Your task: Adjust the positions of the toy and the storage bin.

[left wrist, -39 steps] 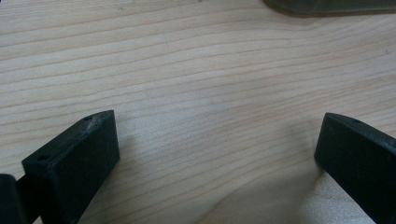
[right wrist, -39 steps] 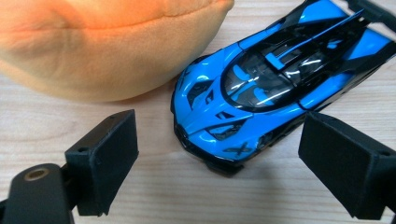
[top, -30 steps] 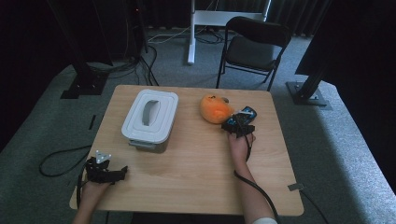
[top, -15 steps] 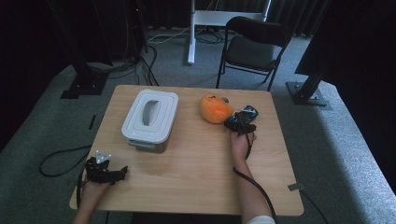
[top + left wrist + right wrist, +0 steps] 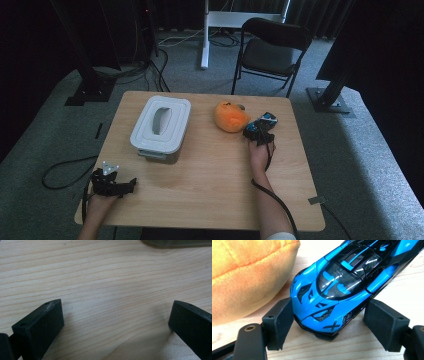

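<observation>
Since the earlier frames nothing on the wooden table [image 5: 210, 190] has changed place: both grippers and all objects hold the same positions.

Landmark: the white lidded storage box [image 5: 161, 127], which stands on the table's far left part. Its lid is on, with a grey handle recessed in the top; the contents cannot be seen.

Right of the box lies an orange plush toy [image 5: 230, 117]. Just beyond the plush, farther from the box, sits a blue and black toy sports car [image 5: 344, 277].

The right gripper [image 5: 328, 322] is at the car's nose. Its jaws stand apart, one on each side of the car's front end. In the right gripper view a narrow gap shows at each side; the pads do not press the bodywork. The plush lies just beside the car, and contact between the two cannot be determined.

The left gripper [image 5: 116, 322] rests well apart from the box, toward the person, near the table's near left edge. Its jaws are spread wide over bare wood, with nothing between them.
</observation>
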A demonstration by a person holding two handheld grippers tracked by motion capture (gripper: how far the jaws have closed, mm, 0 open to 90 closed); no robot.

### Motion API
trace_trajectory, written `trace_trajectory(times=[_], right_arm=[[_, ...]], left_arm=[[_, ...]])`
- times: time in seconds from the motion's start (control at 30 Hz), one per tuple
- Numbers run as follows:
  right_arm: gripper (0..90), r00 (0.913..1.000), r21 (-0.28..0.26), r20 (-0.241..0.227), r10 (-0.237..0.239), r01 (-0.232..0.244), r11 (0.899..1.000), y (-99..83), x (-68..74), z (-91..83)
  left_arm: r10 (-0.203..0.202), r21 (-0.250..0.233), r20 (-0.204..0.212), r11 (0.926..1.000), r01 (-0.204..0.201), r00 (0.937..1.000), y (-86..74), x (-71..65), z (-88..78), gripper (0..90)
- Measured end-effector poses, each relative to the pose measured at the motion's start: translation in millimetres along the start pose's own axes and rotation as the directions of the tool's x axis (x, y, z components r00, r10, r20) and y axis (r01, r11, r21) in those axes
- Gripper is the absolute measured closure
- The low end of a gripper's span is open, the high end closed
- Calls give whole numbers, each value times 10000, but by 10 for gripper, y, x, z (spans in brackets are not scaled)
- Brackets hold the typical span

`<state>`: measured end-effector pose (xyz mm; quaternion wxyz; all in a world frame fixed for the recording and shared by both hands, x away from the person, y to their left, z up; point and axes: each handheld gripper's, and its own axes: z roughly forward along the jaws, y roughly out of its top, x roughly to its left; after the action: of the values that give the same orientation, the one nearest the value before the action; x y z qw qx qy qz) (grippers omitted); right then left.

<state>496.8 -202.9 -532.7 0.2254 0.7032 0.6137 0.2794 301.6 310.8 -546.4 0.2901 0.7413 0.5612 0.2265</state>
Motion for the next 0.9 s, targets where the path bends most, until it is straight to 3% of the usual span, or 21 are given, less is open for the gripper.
trace_trajectory(times=[0.2,0.27,0.33,0.37,0.53,0.7,0.9], right_arm=[[283,10000,15,-71,4,-4,10000,4,-28,-29],[396,9998,-72,-56,203,-203,9998,10,-86,-59],[530,9980,30,-331,529,-529,9986,15,-185,-62],[566,9989,97,-238,412,-410,9991,14,-207,-58],[322,9989,46,-450,-114,116,9999,-36,-243,-104],[252,9989,-690,-275,-372,352,9970,24,-336,-277],[200,9993,-773,-263,-282,261,9967,248,-489,-388]], left_arm=[[-5,2,-8,10000,5,10000,0,0,-1,3],[-6,-1,-8,10000,6,10000,-1,0,-1,3],[-5,0,-8,10000,5,10000,-1,0,-1,3],[-4,1,-7,10000,4,10000,-1,0,-1,3],[-8,2,-7,10000,8,10000,-1,0,-1,3],[-7,1,-8,10000,7,10000,-1,0,0,3],[-7,3,-9,10000,7,10000,0,0,-1,3]])
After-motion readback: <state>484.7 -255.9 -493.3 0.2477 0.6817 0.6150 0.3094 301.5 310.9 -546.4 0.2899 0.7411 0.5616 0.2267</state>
